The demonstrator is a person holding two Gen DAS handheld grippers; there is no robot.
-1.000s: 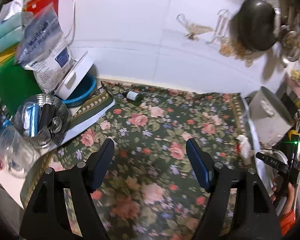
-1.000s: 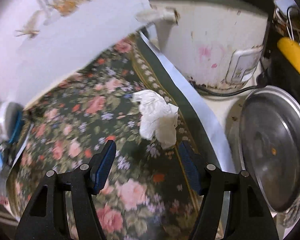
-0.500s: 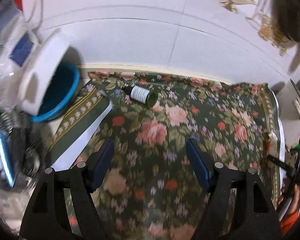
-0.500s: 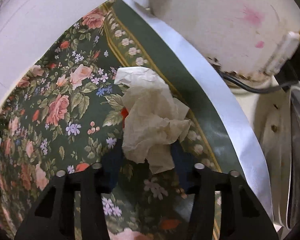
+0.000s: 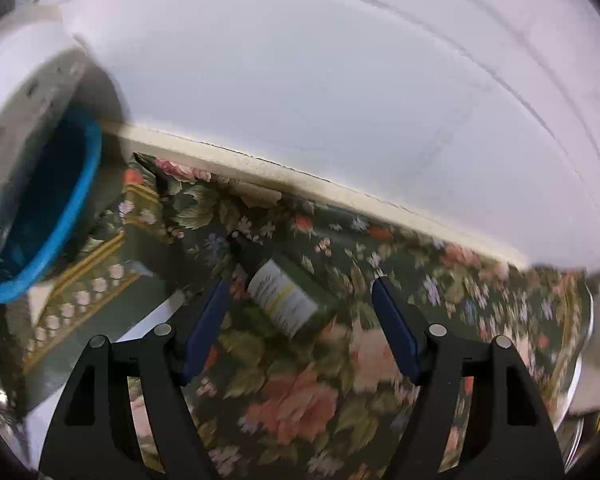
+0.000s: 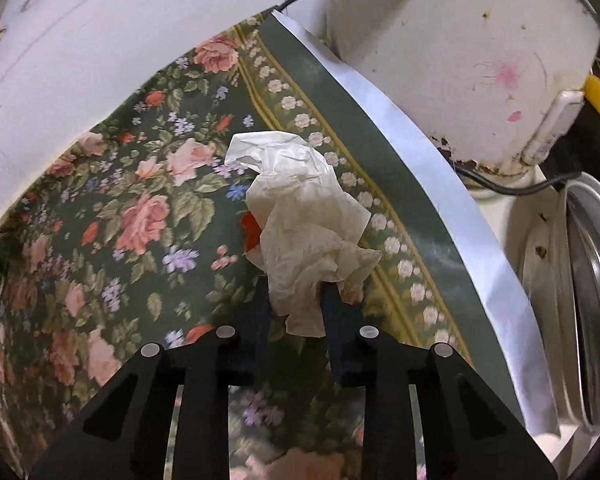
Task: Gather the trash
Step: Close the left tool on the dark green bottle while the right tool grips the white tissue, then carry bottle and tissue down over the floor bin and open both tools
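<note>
Crumpled tissue (image 6: 300, 216) on floral cloth (image 6: 132, 208), near cloth's bordered edge beside white cooker (image 6: 460, 60); right gripper (image 6: 294, 300) clenched on tissue's lower end; small dark bottle (image 5: 276, 292) lying on cloth near wall side; left gripper (image 5: 300, 316) released, jaws wide, bottle between them, untouched.

A: What colours does the cloth over the desk (image 6: 148, 184) show?
B: Dark green, printed with pink and red roses, small lilac flowers, and a gold border of pale rosettes.
A: And the crumpled paper tissue (image 6: 304, 216)?
B: Off-white, with a red patch beside it.
A: The small dark glass bottle (image 5: 278, 294)?
B: White label, yellow stripe.
A: The round plastic basin (image 5: 44, 216)?
B: Bright blue.
A: The claw pads (image 5: 394, 326)?
B: Navy on black arms.
</note>
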